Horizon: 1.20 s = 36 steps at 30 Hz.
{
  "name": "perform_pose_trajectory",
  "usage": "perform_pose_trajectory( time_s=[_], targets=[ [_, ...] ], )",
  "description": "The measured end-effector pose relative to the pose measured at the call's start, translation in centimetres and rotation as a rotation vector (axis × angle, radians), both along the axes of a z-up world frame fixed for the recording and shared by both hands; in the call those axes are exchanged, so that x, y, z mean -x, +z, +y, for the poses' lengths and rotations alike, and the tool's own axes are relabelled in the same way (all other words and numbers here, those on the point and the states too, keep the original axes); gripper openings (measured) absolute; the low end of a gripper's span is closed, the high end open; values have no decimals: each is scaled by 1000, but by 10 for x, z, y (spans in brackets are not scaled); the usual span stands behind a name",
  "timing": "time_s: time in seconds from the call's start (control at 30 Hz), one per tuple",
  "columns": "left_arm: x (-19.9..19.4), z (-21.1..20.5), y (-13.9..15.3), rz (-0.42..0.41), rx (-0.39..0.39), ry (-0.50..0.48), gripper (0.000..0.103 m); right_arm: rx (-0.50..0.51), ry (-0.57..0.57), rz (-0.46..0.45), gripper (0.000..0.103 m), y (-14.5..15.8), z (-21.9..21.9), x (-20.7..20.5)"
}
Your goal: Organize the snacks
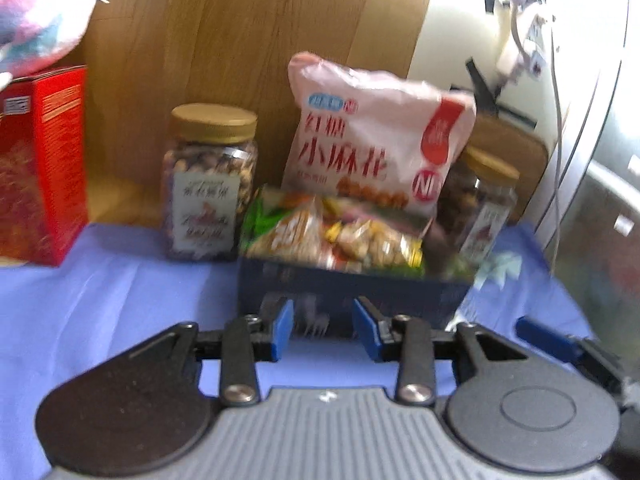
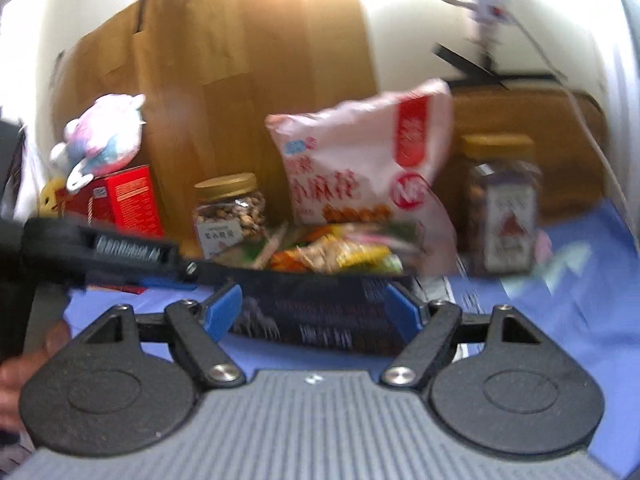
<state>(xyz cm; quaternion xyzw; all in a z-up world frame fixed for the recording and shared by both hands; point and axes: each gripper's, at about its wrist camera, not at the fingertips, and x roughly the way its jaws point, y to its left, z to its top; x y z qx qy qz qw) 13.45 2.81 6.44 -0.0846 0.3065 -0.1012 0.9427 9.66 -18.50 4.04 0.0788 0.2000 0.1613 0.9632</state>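
Dark blue cardboard box [image 1: 352, 292] of snack packets near the blue-clothed table's back edge
Left gripper [image 1: 322, 326] narrowly parted, empty; right gripper [image 2: 316, 312] spread wide, holding nothing

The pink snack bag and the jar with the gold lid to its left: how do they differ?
The pink snack bag is soft, opaque and leaning in the dark box; the left jar is rigid, clear and upright on the blue cloth. The bag stands taller. Both carry printed labels.

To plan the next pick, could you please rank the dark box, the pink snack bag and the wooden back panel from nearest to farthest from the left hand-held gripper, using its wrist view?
1. Dark box, directly ahead of the left hand-held gripper.
2. Pink snack bag, standing at the box's rear.
3. Wooden back panel, behind everything.
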Motion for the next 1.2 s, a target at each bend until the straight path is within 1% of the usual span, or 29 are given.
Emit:
perform_pose_trajectory(
  time_s=[0.07, 0.13, 0.27, 0.4, 0.53, 0.57, 0.67, 0.7, 0.83, 1.0, 1.1, 1.2],
  targets=[
    [13, -3, -6, 15, -39, 26, 40, -41, -27, 61, 81, -4, -4, 6],
    [26, -7, -12, 24, -77, 44, 41, -58, -43, 104, 81, -7, -5, 11],
    [49, -11, -21, 36, -119, 53, 46, -88, -50, 154, 82, -9, -4, 24],
    [65, -10, -24, 43, -133, 64, 54, -80, -45, 155, 85, -8, 2, 39],
    [77, -6, -24, 39, -127, 66, 57, -66, -26, 147, 86, -5, 10, 48],
    [79, -6, -24, 37, -127, 67, 61, -60, -20, 146, 86, -5, 12, 49],
    [85, -5, -23, 27, -135, 88, 77, -59, -13, 142, 87, -3, 16, 54],
    [86, -4, -23, 20, -139, 97, 79, -56, -17, 139, 88, -2, 16, 55],
    [89, -2, -22, 19, -135, 107, 85, -57, -21, 131, 88, 0, 16, 58],
    [91, -1, -23, 11, -152, 143, 102, -64, -33, 123, 89, 0, 13, 61],
    [91, 1, -22, 8, -138, 132, 103, -65, -39, 127, 89, -1, 12, 62],
    [94, -1, -21, -12, -161, 131, 103, -69, -41, 135, 89, -2, 12, 62]
  ],
)
